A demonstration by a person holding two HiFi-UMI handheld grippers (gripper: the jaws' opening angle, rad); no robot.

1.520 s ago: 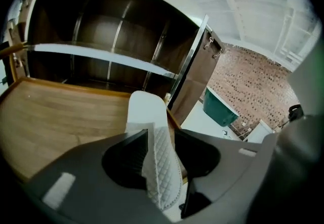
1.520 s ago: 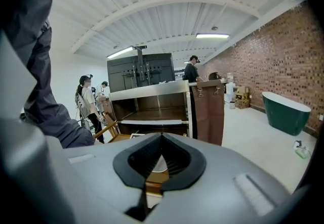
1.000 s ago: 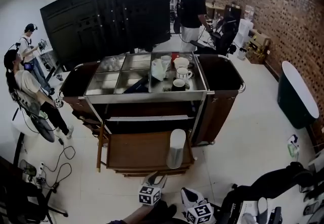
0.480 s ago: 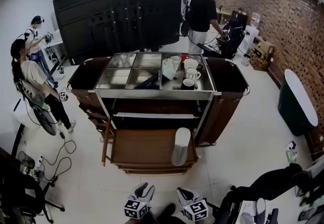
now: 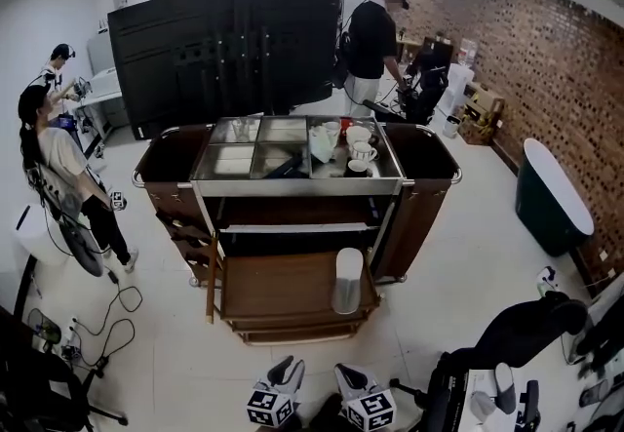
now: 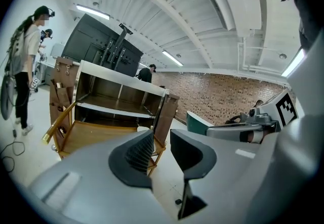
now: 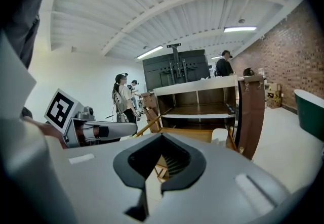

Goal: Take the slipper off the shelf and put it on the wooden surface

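A white slipper lies on the wooden surface, the low platform at the front of the cart, near its right edge. It also shows in the right gripper view, slipper on the wooden surface. The cart's shelf sits above it. Both grippers hang at the bottom of the head view, apart from the cart. My left gripper is closing its jaws with nothing between them; a gap still shows. My right gripper has its jaws together and is empty.
The steel cart top carries cups and a jug. Brown bags hang at both cart ends. People stand at the left and the back. A dark tub stands right. Cables trail on the floor.
Both grippers have drawn back from the cart's front edge toward me, the left one most. The slipper stays where it lay on the wooden surface.
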